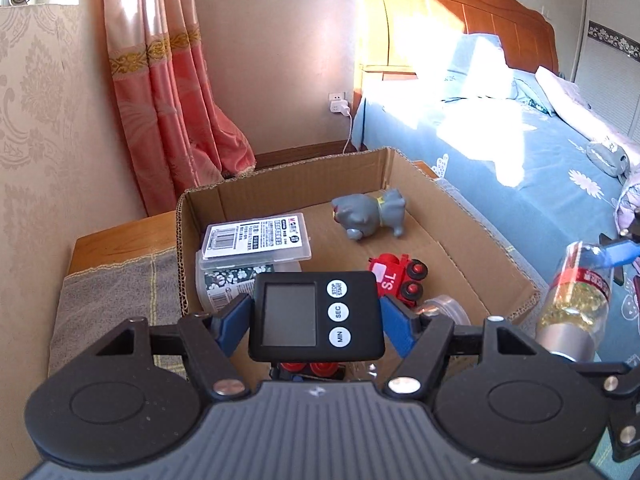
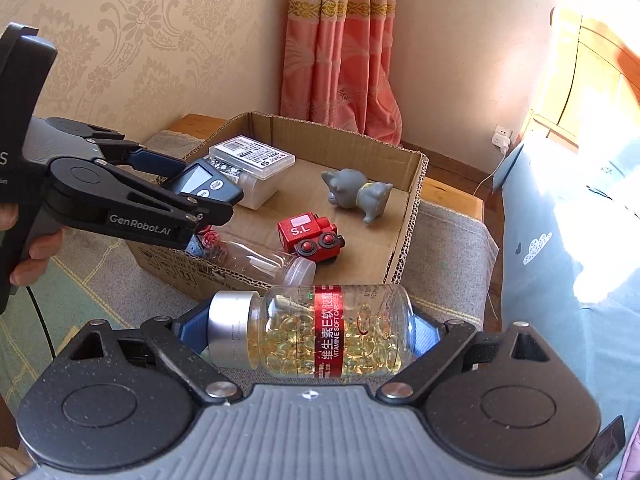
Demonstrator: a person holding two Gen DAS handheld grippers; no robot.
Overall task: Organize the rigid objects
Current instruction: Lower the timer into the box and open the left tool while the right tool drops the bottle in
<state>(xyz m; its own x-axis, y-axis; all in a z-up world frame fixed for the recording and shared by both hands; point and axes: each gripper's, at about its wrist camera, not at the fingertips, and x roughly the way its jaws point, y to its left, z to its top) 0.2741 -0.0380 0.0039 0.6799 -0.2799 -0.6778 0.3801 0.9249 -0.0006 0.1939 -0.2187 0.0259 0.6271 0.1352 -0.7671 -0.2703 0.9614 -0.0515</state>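
Note:
My left gripper (image 1: 316,316) is shut on a black digital timer (image 1: 316,316) and holds it over the near side of the cardboard box (image 1: 496,264); it shows too in the right wrist view (image 2: 204,186). My right gripper (image 2: 310,332) is shut on a vitamin E capsule bottle (image 2: 320,332) with a silver cap, lying sideways, just outside the box's near edge (image 2: 240,280). The bottle also shows in the left wrist view (image 1: 576,304). Inside the box lie a grey toy animal (image 2: 356,192), a red toy train (image 2: 310,236), a clear empty bottle (image 2: 260,258) and a clear plastic case (image 2: 252,156) on a white container.
The box stands on a grey cloth (image 2: 444,252) over a wooden bedside cabinet (image 1: 116,240). A bed with blue sheets (image 1: 520,148) is to the right. A pink curtain (image 1: 168,80) hangs behind, and a wall socket (image 1: 338,102) with a cable is beside the bed.

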